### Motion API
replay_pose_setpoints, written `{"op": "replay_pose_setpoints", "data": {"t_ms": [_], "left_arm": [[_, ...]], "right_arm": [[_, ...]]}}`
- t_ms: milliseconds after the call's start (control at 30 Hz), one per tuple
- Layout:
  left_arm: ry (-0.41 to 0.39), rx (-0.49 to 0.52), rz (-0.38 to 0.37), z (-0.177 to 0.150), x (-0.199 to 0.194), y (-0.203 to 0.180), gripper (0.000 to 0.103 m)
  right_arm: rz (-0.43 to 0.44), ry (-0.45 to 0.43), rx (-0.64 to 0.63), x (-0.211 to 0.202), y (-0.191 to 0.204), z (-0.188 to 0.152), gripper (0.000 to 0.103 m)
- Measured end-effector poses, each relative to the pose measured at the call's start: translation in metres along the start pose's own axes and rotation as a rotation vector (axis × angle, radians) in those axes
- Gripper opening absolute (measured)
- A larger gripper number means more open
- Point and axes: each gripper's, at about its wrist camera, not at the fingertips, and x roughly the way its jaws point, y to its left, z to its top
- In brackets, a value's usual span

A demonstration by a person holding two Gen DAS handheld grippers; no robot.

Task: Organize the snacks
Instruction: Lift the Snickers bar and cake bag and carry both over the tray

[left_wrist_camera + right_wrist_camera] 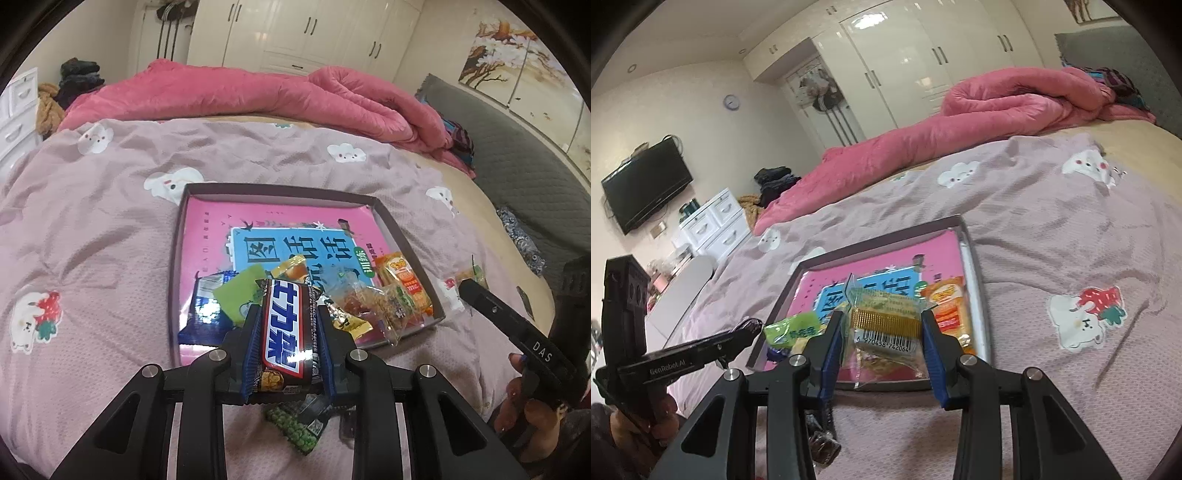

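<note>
1. Snacks in small crinkly wrappers are being gathered into a shallow grey cardboard box (391, 225) that lies on the mauve quilted bedspread with white cloud patches (92, 229); a pink book with a blue title panel (221, 221) lines its floor.
2. Left gripper (290, 332) is clamped on a dark brown chocolate bar with a blue-and-white label (286, 328), held just above the pile at the box's near end.
3. Right gripper (882, 332) pinches a clear packet with a gold band and barcode (886, 328), over the box's near right corner.
4. Judged step: both hands are carrying snacks to the box; release comes next.
5. That calls for getting each wrapper past the near wall, then letting the jaws spread.
6. Room: the far half of the box is bare book cover, while the near end is crowded with a green sachet (236, 295) and an orange packet (406, 280).
7. A green pea packet (295, 428) lies on the bedspread outside the near wall, not yet collected.
8. The two grippers sit near each other, so dropping one at a time looks safer.
</note>
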Motion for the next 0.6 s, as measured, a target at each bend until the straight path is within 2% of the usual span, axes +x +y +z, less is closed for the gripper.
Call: {"op": "replay_pose_setpoints", "data": {"t_ms": [233, 600], "left_arm": [[0.021, 0.015, -0.001, 0.002, 0.019, -0.009, 0.029], [0.038, 0.037, 0.019, 0.006, 0.042, -0.018, 0.029]], "right_arm": [[-0.048, 0.018, 0.04, 0.01, -0.014, 0.0, 0.041], [-0.077, 0.044, 0.011, 0.027, -0.014, -0.003, 0.041]]}}
